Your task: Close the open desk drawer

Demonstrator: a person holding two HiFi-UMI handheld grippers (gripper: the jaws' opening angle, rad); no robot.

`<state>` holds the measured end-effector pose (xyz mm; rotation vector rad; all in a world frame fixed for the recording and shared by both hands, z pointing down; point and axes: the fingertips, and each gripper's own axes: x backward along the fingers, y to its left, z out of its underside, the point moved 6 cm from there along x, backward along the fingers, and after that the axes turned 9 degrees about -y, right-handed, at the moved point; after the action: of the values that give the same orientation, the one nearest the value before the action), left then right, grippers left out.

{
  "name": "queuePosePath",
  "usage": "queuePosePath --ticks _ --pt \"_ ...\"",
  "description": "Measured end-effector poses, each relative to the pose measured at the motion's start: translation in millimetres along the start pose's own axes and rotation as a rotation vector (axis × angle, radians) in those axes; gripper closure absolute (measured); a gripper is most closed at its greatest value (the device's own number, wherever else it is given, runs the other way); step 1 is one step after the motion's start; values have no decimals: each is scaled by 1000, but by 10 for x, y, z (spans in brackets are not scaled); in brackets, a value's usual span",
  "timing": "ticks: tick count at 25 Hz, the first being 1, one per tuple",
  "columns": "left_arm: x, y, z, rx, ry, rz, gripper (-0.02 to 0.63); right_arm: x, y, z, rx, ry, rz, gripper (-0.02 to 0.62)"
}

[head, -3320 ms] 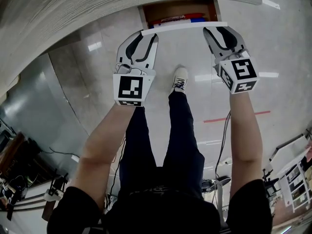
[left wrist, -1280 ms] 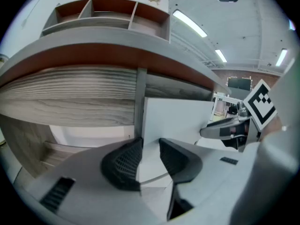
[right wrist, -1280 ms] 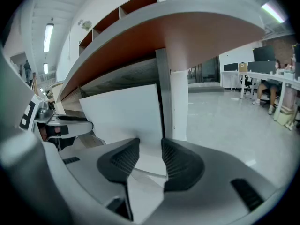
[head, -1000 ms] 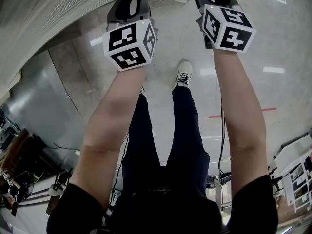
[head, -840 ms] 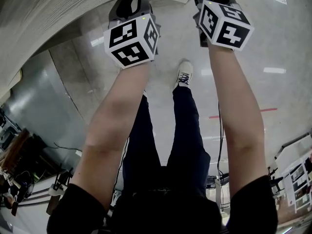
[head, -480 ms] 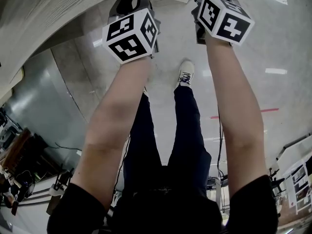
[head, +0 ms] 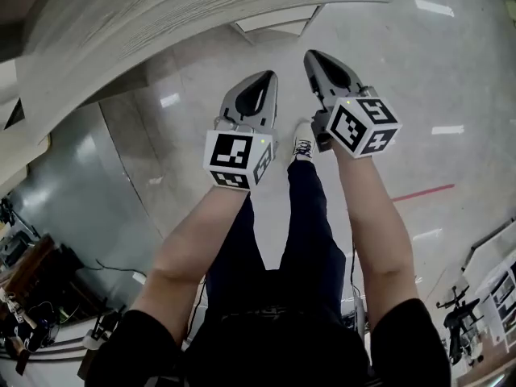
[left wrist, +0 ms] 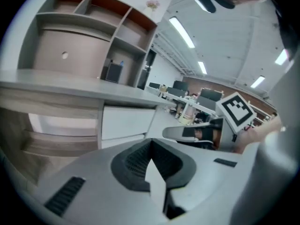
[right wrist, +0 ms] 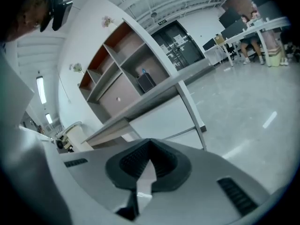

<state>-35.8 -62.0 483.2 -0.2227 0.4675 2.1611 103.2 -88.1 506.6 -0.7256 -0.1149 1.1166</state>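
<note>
The white drawer front (head: 278, 18) sits pushed in under the grey wood-grain desk (head: 161, 14); nothing of its inside shows. The left gripper view shows the drawer (left wrist: 125, 122) flush below the desktop, and so does the right gripper view, drawer (right wrist: 164, 118). Both grippers hang in the air short of the desk, side by side. My left gripper (head: 268, 76) and my right gripper (head: 311, 56) have just been closing, and their jaws now meet with nothing between them. The closed tips show in the views of the left gripper (left wrist: 151, 143) and the right gripper (right wrist: 150, 146).
The person's legs and a white shoe (head: 302, 145) stand on the glossy floor below the grippers. A red tape line (head: 419, 192) crosses the floor at the right. Shelves (left wrist: 93, 22) rise above the desk, and office desks (left wrist: 187, 102) stand far behind.
The drawer, open with items showing in the earliest frame, is now pushed in. Both grippers have drawn back from the desk edge, come closer together, and shut their jaws.
</note>
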Motion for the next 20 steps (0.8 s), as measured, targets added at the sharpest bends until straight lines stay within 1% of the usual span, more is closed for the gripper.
queuePosePath --ticks 2,4,6,9,11,13,15,17,19,20 --pt "285 -208 -59 -37 11 94 595 197 285 -17 0 1 -35 578" --pt "522 -456 -206 -41 12 171 594 453 527 -160 4 -7 -64 578" --pt "655 -628 -350 -39 3 233 595 644 682 -308 11 -20 -89 578" --pt "744 -680 -617 -88 -41 320 595 772 894 -526 59 -72 -125 578" --pt "966 -673 -832 -143 -51 376 595 886 1208 -631 91 -100 -164 578" --pt "1237 -687 -1044 -175 -50 424 595 1044 1564 -740 133 -112 -208 578" --pt "1448 -680 -1247 -162 -54 457 595 1181 1869 -872 186 -123 -246 578" --pt "1624 -633 -1423 -106 -53 478 595 1280 2138 -973 237 -134 -275 578" --pt "1781 -598 -1571 -46 -49 493 595 1387 2368 -1032 265 -138 -296 578" --pt "1843 -588 -1637 -30 -52 498 595 1446 2464 -1059 273 -140 -304 578"
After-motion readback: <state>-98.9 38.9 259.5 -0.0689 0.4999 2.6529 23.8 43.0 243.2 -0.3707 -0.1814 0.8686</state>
